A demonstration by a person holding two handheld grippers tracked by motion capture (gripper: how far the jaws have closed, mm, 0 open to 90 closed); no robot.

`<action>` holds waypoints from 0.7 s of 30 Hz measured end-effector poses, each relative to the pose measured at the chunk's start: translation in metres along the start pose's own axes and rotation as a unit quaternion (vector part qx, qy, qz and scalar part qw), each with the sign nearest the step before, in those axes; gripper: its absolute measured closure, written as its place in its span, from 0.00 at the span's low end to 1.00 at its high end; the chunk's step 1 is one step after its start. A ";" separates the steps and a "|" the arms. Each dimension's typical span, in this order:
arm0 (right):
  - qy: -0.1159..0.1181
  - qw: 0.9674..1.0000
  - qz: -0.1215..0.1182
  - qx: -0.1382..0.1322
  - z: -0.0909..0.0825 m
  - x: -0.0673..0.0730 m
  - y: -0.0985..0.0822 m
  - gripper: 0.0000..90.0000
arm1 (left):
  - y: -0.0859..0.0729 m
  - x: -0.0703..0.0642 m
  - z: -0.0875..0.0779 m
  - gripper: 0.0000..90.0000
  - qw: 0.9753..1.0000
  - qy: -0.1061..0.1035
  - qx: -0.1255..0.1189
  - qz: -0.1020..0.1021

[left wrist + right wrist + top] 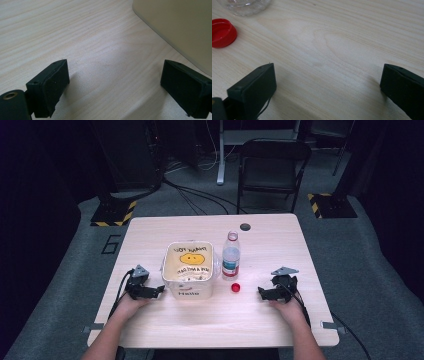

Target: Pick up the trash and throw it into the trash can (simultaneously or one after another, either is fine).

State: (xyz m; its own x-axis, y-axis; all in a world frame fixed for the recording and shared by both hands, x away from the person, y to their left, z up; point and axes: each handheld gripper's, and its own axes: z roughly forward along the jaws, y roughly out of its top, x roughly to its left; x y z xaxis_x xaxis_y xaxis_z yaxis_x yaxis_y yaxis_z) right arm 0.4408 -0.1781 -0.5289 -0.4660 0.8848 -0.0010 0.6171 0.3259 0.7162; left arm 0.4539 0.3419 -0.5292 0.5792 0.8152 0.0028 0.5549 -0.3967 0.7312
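A pale wooden table [280, 315] in a dark room. At its middle stand a plastic tub [190, 269] and an uncapped bottle [231, 256], with a red cap [236, 287] lying before the bottle. The left gripper [161, 291] rests just beside the tub, the right gripper [259, 293] near the cap; both have jaws wide apart, holding nothing.

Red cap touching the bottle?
Apart. The high view shows bare table between the red cap and the bottle; the right gripper view shows the gap too.
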 end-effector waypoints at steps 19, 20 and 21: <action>0.006 1.000 0.018 0.007 -0.012 0.002 0.015 0.39 | -0.002 0.000 -0.003 0.09 1.000 -0.004 0.004 0.007; 0.006 1.000 0.015 0.000 -0.014 0.003 0.016 0.39 | -0.002 0.000 -0.003 0.09 1.000 -0.004 0.004 0.006; 0.005 1.000 0.013 -0.009 -0.016 0.005 0.017 0.39 | -0.002 0.000 -0.002 0.09 1.000 -0.004 0.002 0.004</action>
State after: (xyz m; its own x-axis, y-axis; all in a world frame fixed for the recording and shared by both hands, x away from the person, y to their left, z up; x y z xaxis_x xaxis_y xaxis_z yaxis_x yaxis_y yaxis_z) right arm 0.4393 -0.1733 -0.5056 -0.4572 0.8890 0.0244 0.6177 0.2977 0.7279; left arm 0.4513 0.3434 -0.5291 0.5884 0.8086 0.0020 0.5526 -0.4039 0.7290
